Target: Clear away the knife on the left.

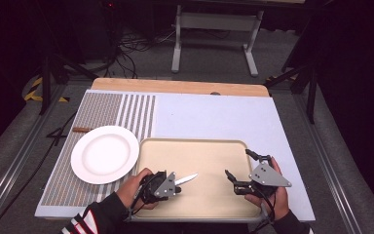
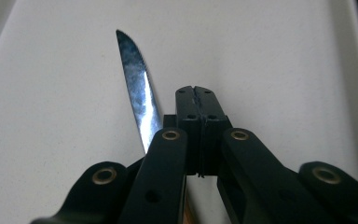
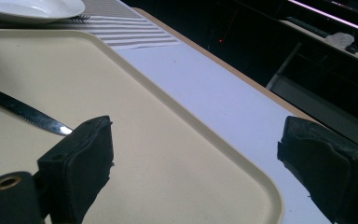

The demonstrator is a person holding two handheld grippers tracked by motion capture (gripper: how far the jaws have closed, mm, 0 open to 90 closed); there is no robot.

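From the high view I count one beige tray [image 1: 209,204], one white plate [image 1: 105,154], one striped placemat [image 1: 126,109], one table knife [image 1: 187,179] and two grippers. The tray sits at the near edge of the table, and everything else I place against it. The plate lies just left of the tray's left rim, on the placemat. My left gripper [image 1: 176,186] hangs over the tray's near left part, held in one hand [image 1: 135,187], with the knife's blade sticking out of it toward the tray's middle. My right gripper [image 1: 238,170] sits over the tray's right part, its jaws spread wide with nothing between them, well apart from the knife's tip. A brown handle end [image 1: 81,129] pokes out from behind the plate, farther left of the tray.

In the left gripper view I see the jaws brought fully together above the tray floor [image 2: 270,60]. The single knife blade [image 2: 139,93] runs up just left of the closed tips, its lower end passing under the gripper; I cannot tell from here exactly where the pads pinch it, but the knife rides with this gripper.

In the right gripper view the two pads [image 3: 81,163] stand far apart and empty. The knife tip [image 3: 28,114] lies over the tray floor to the left, and the plate [image 3: 32,8] rests beyond the tray's far rim [image 3: 168,100].
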